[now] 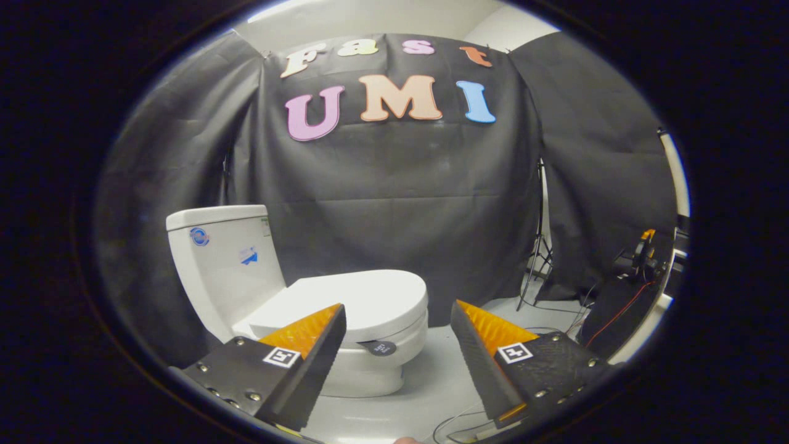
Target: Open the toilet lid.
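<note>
Nothing of the task looks done yet: the toilet lid [363, 296] lies flat and closed over the bowl on the floor [444, 376], beyond the gripper [397, 320], whose fingers stand wide apart, empty and touching nothing.

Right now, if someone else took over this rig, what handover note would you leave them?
Hand-held gripper: open, fingers spread wide, holding nothing, in the air short of the toilet.
Toilet: beyond the fingers, nearer one finger than the other, tank at the back against the booth wall.
Toilet lid: down flat on the seat, untouched.
Done: nothing beyond the approach.
Left: bring the fingers to the lid's front edge, catch it and swing it up toward the tank.
</note>
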Demonstrator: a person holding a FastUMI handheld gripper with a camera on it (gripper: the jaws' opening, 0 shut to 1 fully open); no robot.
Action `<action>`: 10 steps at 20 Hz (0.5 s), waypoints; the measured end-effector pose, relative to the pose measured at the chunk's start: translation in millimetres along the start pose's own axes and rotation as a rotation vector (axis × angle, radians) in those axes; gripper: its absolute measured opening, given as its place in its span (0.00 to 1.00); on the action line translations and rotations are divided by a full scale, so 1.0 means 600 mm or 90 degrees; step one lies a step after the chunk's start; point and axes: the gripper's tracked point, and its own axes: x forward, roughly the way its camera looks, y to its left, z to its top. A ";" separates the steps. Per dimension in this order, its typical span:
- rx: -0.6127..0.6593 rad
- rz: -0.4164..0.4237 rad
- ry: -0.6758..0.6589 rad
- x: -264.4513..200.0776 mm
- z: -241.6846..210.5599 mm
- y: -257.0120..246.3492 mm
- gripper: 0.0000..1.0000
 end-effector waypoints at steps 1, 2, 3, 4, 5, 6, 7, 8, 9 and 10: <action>0.005 0.000 0.009 0.009 -0.008 0.006 1.00; 0.008 -0.002 0.021 0.018 -0.020 0.013 1.00; 0.007 -0.004 0.031 0.028 -0.032 0.019 1.00; 0.003 -0.010 0.049 0.040 -0.048 0.023 1.00; 0.002 -0.012 0.070 0.049 -0.065 0.026 1.00; 0.005 -0.007 0.096 0.059 -0.082 0.035 1.00; 0.010 -0.003 0.115 0.067 -0.092 0.044 1.00; 0.018 0.003 0.134 0.077 -0.101 0.053 1.00; 0.027 0.007 0.148 0.086 -0.106 0.059 1.00; 0.036 0.007 0.161 0.096 -0.111 0.063 1.00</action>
